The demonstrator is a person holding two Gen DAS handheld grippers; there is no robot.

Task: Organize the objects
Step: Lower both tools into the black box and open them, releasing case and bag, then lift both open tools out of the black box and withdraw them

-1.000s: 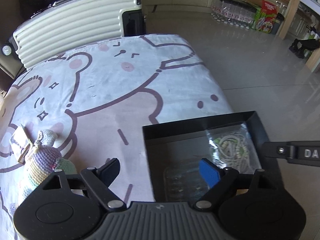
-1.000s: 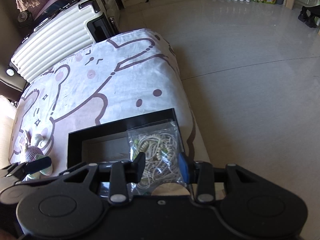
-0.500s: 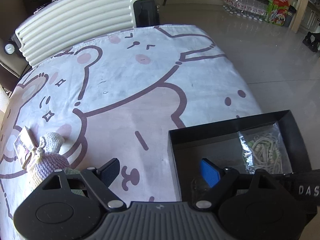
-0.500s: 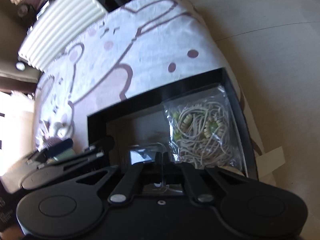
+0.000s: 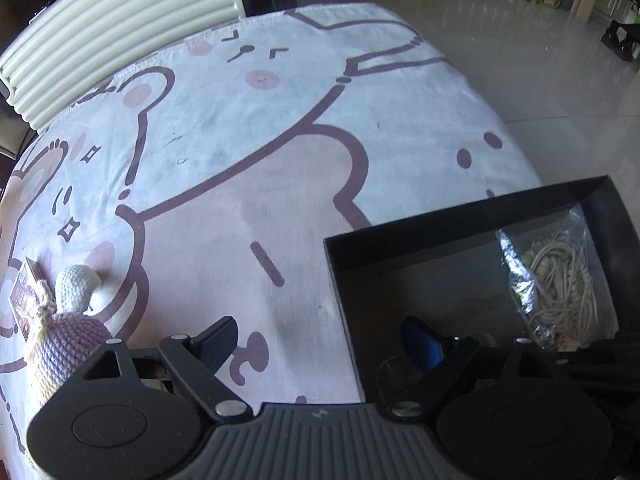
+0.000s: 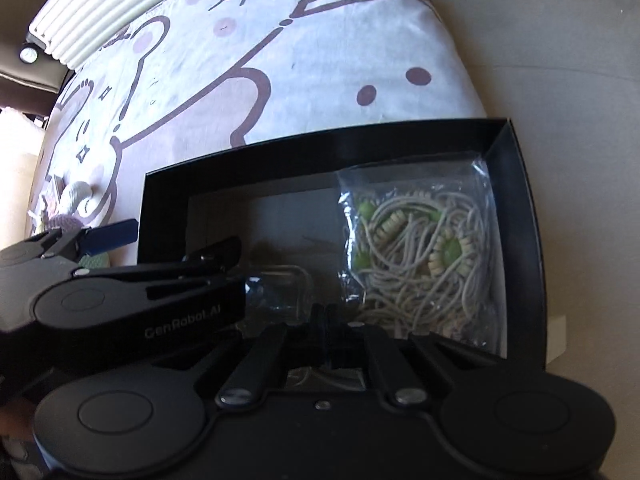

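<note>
**Right jaws closing down inside the black box, left jaws waiting wide over its wall**

I am working in the black box [image 6: 516,184], which is sitting at the near corner of the bear-print sheet [image 5: 248,152]. Against the box's right wall a clear bag of corded beads [image 6: 416,248] is lying flat. Left of that bag, on the box floor, a second clear packet [image 6: 284,292] is resting just ahead of my right gripper [image 6: 325,312]. My right jaws are standing pressed together, having just been closing; something thin and clear seems to be showing at their base, but I cannot tell whether the pads are really pinching the packet or have shut on nothing.

My left gripper [image 5: 320,344] is hanging with its jaws spread wide and holding nothing, one finger inside the box, the other outside over the sheet, straddling the box's left wall.

To do this step well, I am judging that the right hand should lift slowly and watch whether film comes up with it; slick plastic slips easily, and snagging the bead bag beside it would drag both. The left jaws should be staying clear of the wall so the box does not shift.

Further left of the box, a crocheted toy [image 5: 68,344] and a small printed card [image 5: 26,296] are lying on the sheet, the toy partly hidden behind my left finger. The near wall of the box is cut off beneath both grippers.
</note>
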